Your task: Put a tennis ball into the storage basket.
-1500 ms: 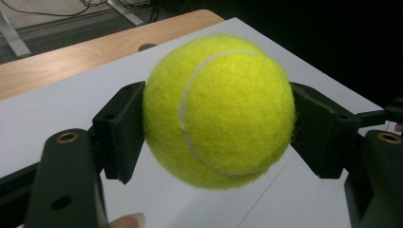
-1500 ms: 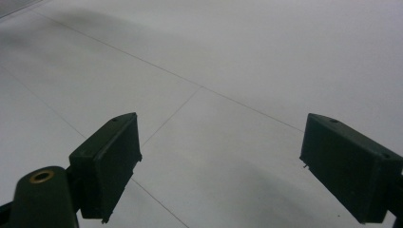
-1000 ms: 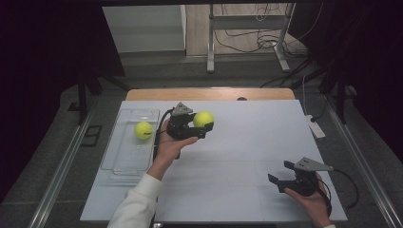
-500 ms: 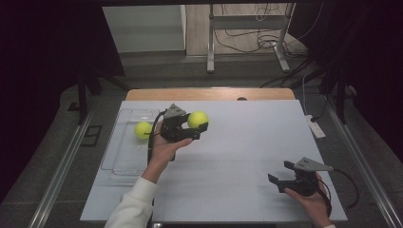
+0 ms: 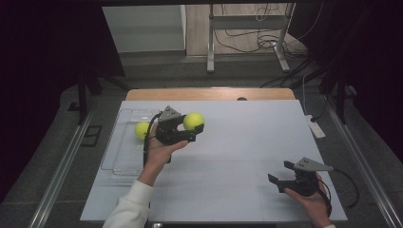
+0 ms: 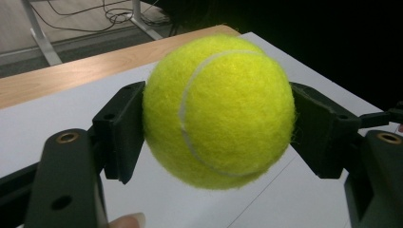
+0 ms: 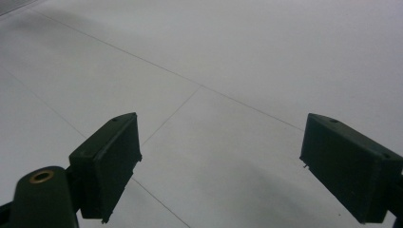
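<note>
A white remote [image 5: 315,128] lies at the table's [image 5: 247,142] right edge.

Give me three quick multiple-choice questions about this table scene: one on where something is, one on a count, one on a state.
1. Where does the loose ball lie?
A. in the clear tray
B. on the floor
C. beside the right tool

2. How many yellow balls are there?
A. one
B. two
C. four

3. How is the right tool?
A. shut on a ball
B. open, holding nothing
C. gripping a cable

Answers: 1 A, the high view shows it inside the tray. 2 B, one lies in the tray and the held ball sits in the left tool. 3 B, its jaws stand apart above the bare table.
</note>
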`<act>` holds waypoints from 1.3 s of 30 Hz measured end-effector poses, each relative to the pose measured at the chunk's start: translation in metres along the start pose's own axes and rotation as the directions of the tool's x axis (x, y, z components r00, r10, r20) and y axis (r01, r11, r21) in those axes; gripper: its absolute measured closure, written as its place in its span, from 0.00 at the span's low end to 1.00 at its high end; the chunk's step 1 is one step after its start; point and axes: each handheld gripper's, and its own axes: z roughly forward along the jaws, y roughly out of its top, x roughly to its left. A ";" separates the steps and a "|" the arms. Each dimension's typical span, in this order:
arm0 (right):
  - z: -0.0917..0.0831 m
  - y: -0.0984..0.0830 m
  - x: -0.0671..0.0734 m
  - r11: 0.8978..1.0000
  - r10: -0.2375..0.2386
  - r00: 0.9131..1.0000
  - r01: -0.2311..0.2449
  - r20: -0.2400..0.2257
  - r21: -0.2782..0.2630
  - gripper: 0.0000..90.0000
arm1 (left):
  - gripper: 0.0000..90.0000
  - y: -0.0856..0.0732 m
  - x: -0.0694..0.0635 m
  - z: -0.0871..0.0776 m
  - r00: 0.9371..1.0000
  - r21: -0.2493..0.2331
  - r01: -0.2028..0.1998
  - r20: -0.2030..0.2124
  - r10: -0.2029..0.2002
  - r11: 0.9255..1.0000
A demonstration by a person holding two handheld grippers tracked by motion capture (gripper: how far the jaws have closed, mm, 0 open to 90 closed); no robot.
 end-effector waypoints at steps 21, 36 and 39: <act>0.000 0.000 0.000 1.000 0.004 1.000 -0.004 0.007 0.001 0.15 | 0.30 -0.009 0.013 -0.023 0.999 -0.020 0.025 -0.030 -0.026 0.999; 0.000 -0.001 0.000 1.000 0.004 1.000 -0.004 0.008 0.005 0.15 | 0.30 -0.014 0.020 -0.030 0.998 -0.036 0.049 -0.042 -0.050 0.998; 0.000 -0.001 0.000 1.000 0.003 1.000 -0.003 0.010 0.007 0.15 | 0.30 -0.015 0.022 -0.032 0.998 -0.036 0.049 -0.046 -0.050 0.998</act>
